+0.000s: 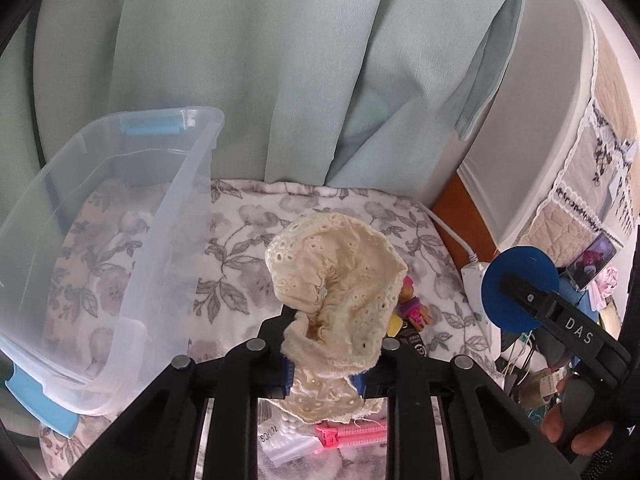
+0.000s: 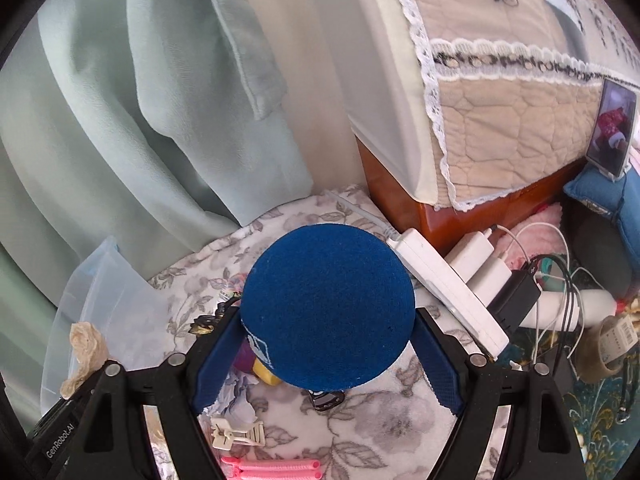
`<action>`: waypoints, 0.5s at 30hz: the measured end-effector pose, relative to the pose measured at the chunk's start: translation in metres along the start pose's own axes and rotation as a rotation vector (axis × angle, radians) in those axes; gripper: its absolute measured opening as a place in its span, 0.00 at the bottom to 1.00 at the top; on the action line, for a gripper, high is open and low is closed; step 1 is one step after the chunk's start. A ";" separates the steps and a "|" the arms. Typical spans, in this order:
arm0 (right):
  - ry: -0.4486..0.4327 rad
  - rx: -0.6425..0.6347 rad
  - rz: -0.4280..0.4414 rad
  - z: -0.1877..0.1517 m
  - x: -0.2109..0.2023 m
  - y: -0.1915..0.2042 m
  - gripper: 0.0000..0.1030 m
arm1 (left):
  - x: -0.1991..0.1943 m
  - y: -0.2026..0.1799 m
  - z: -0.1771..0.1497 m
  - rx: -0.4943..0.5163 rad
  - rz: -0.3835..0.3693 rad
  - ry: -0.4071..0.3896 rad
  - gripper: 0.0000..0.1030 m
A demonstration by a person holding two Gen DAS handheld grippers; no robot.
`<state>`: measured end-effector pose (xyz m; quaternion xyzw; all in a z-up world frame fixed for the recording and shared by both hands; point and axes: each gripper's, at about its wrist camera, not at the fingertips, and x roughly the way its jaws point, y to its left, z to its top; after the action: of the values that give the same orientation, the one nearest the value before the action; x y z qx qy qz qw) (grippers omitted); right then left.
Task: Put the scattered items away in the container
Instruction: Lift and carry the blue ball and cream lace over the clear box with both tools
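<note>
Cream lace (image 1: 336, 280) hangs pinched in our left gripper (image 1: 326, 376), jaws tight together on one edge; most of it flops free, so it could slip out or snag the bin (image 1: 120, 208) wall at 9 o'clock. Our right gripper (image 2: 326, 360) is clamped wide on a blue ball (image 2: 328, 308); being round, it may squirt loose. Below lie pink zips (image 2: 272, 468) and a toy (image 1: 414, 308), which a drop would scatter. Beyond them at 2 o'clock, a power strip (image 2: 448, 284) could catch a roller
</note>
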<state>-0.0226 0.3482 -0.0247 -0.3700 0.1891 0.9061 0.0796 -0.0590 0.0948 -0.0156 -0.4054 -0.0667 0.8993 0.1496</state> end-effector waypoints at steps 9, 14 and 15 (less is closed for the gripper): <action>-0.064 -0.053 0.077 0.017 -0.023 0.054 0.83 | -0.032 0.021 0.019 -0.023 0.020 -0.081 0.22; -0.094 -0.085 0.139 0.024 -0.037 0.086 0.83 | -0.055 0.042 0.034 -0.047 0.046 -0.145 0.22; -0.098 -0.097 0.150 0.025 -0.039 0.092 0.83 | -0.060 0.046 0.037 -0.053 0.051 -0.160 0.22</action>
<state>-0.0369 0.2737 0.0452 -0.3136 0.1682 0.9345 0.0029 -0.0590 0.0318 0.0401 -0.3378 -0.0916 0.9303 0.1100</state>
